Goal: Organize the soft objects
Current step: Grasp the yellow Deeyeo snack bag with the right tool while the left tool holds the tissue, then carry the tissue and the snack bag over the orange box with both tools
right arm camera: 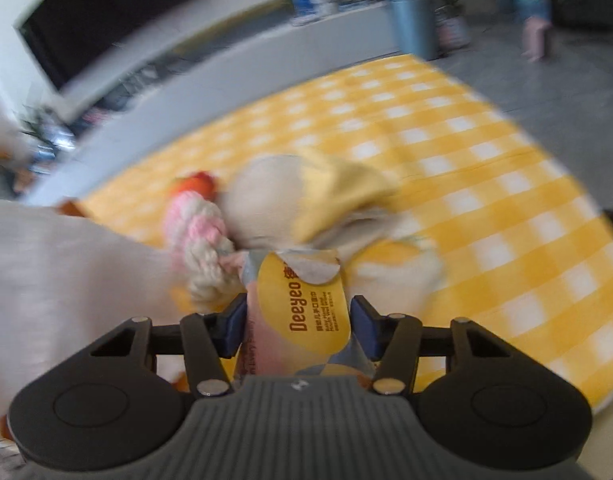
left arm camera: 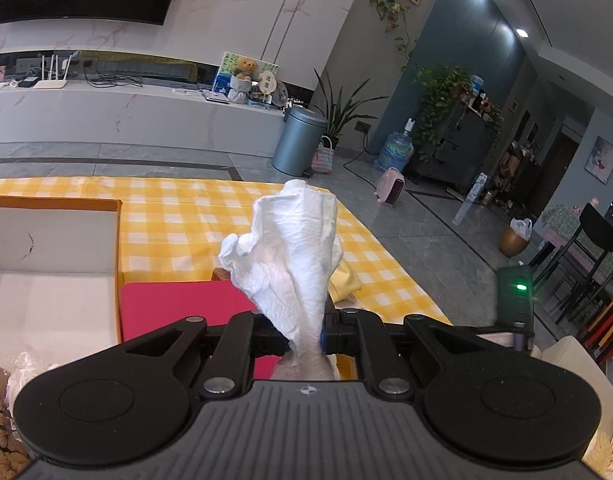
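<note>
Left gripper [left arm camera: 302, 334] clenches a white tissue [left arm camera: 290, 252], right gripper [right arm camera: 296, 326] pinches a Deeyeo wipes pack [right arm camera: 302, 312]; the limp tissue could slip free.

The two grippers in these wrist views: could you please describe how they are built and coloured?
Both the left gripper and right gripper look alike: ribbed grey body with a small round emblem, two black discs, black linkage arms with silver pivots, blue finger pads.
</note>
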The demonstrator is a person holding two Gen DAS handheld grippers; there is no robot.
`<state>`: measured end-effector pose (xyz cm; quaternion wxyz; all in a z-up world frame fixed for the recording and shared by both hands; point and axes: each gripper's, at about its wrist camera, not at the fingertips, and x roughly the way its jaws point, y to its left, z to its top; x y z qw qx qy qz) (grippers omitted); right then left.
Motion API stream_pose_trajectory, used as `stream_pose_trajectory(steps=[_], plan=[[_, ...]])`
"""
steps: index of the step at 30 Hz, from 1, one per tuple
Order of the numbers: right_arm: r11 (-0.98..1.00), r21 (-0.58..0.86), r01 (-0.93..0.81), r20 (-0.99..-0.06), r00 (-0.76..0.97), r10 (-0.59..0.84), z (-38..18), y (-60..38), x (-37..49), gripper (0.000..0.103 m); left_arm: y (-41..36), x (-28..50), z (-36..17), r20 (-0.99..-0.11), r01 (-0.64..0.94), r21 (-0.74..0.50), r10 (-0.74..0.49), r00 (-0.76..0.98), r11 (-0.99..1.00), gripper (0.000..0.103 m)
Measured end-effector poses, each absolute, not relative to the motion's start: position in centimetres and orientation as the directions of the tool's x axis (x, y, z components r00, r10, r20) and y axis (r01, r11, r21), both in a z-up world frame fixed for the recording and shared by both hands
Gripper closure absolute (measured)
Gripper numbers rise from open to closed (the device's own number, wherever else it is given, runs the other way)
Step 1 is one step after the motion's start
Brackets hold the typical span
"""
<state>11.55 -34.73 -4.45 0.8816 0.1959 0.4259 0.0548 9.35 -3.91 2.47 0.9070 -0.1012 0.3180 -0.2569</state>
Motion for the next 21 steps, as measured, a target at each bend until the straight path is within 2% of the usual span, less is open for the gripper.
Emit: stream_pose_trajectory(steps=[3,5,8,10,13,15,16,18,21], plan=[[0.849,0.528,0.019,-0.681,0.607,0.41,-4.9,-35.1,11.5,0.051,-3.7,9.4,2.4,-0.525,0.391,-0.352,-0.525,0.67,0.85,0.089],[0.834,0.552,0.002,-0.67,0.597,0.442,-4.8,-34.7,11.5,0.051,-3.7,9.3,2.3,-0.528,0.39,-0.35,-0.523,0.669,0.852,0.089],[0.9,0.435,-0.022,-0.724,0.585,0.364,-4.4,-32.8,11.5,0.051,-3.7,9.4,2.3,-0.529,0.389,-0.349,-0.522,0.669,0.852,0.089],[0.901,0.433,-0.026,-0.737,0.565,0.371,-4.8,-32.3,11.7,0.051,-3.7,9.5,2.3,-0.531,0.383,-0.353,-0.519,0.67,0.854,0.089],[0.927,0.374,-0.004,-0.789,0.524,0.321,-5.7,-31.9,12.2,0.039,-3.5,9.7,2.2,-0.536,0.375,-0.357,-0.516,0.668,0.856,0.089],[0.932,0.363,-0.005,-0.8,0.51,0.315,-6.1,-31.5,12.4,0.037,-3.5,9.7,2.2,-0.536,0.371,-0.359,-0.515,0.669,0.856,0.089],[0.928,0.373,-0.011,-0.8,0.503,0.327,-6.2,-31.3,12.5,0.031,-3.4,9.7,2.3,-0.537,0.37,-0.36,-0.514,0.669,0.857,0.089],[0.954,0.298,-0.025,-0.824,0.498,0.271,-6.3,-30.3,12.6,0.026,-3.4,9.7,2.3,-0.537,0.369,-0.361,-0.514,0.669,0.857,0.089],[0.966,0.249,-0.07,-0.844,0.474,0.252,-6.8,-28.8,12.8,0.026,-3.5,9.7,2.4,-0.543,0.375,-0.36,-0.518,0.661,0.854,0.089]])
